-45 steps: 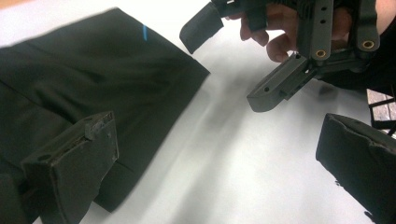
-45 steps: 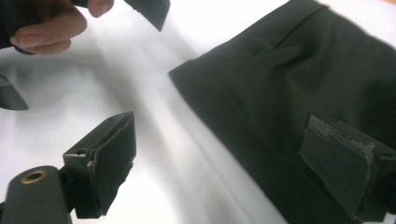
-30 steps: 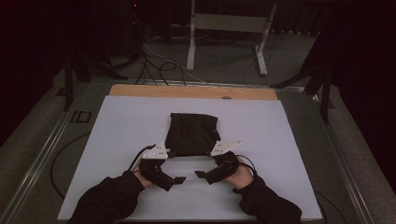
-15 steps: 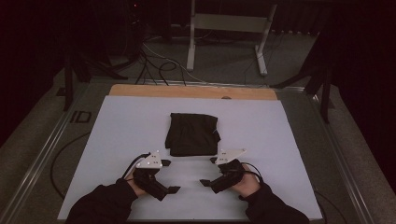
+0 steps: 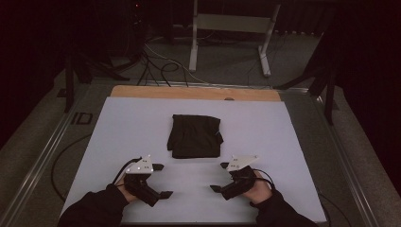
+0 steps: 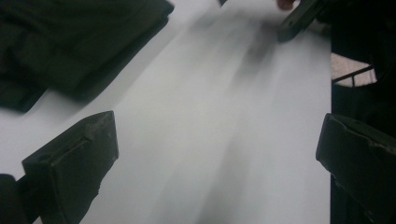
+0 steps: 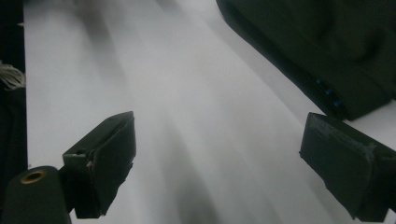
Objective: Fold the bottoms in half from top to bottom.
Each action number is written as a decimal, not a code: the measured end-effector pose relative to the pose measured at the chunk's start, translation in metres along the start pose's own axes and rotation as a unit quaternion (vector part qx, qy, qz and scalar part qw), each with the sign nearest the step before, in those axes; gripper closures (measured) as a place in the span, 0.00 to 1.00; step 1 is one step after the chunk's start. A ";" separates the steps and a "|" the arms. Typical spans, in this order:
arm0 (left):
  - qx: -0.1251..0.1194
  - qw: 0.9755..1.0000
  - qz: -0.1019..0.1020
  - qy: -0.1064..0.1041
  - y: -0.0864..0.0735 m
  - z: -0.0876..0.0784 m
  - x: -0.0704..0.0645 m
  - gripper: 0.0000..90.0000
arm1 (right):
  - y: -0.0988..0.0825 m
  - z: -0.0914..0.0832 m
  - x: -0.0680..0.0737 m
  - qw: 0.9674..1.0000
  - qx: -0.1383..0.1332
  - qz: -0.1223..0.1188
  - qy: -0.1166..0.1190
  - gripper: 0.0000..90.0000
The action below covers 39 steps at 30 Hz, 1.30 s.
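Where dark cloth (image 5: 195, 136) lies: white tabletop (image 5: 283, 137).

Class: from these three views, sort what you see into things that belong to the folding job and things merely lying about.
Belongs to the job:
folded black cloth
left tool, open
right tool, open
white table sheet

Lying about:
metal stand behind the table
floor cables

One camera up high, two riding low on the grippers

High view looks forward and down over the whole table (image 5: 283, 137). Both gripper views skim close over it, and all three catch the folded black cloth (image 5: 195, 136), at 12 o'clock overhead.
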<state>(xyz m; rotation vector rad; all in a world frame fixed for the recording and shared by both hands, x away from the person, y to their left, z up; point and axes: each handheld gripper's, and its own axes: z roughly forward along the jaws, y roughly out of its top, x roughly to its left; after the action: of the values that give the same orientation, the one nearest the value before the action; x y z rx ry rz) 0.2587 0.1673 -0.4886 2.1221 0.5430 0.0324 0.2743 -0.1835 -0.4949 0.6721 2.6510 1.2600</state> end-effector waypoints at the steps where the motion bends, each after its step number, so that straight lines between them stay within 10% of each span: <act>1: 0.002 1.000 -0.001 0.001 -0.002 -0.002 0.001 0.00 | -0.001 -0.001 0.000 1.000 0.000 0.001 -0.003 0.12; 19: -0.011 0.998 -0.041 0.048 -0.034 -0.043 0.012 0.00 | -0.036 -0.046 -0.008 0.998 -0.011 0.029 -0.050 0.12; 39: -0.032 0.994 -0.069 0.078 -0.054 -0.070 0.018 0.00 | -0.077 -0.092 -0.015 0.988 -0.006 0.077 -0.131 0.12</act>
<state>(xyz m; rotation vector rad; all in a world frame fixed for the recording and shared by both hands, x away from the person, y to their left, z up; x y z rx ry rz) 0.2394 0.2551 -0.4941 2.0267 0.7707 0.1374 0.2339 -0.2976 -0.4953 0.9845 2.4144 1.1325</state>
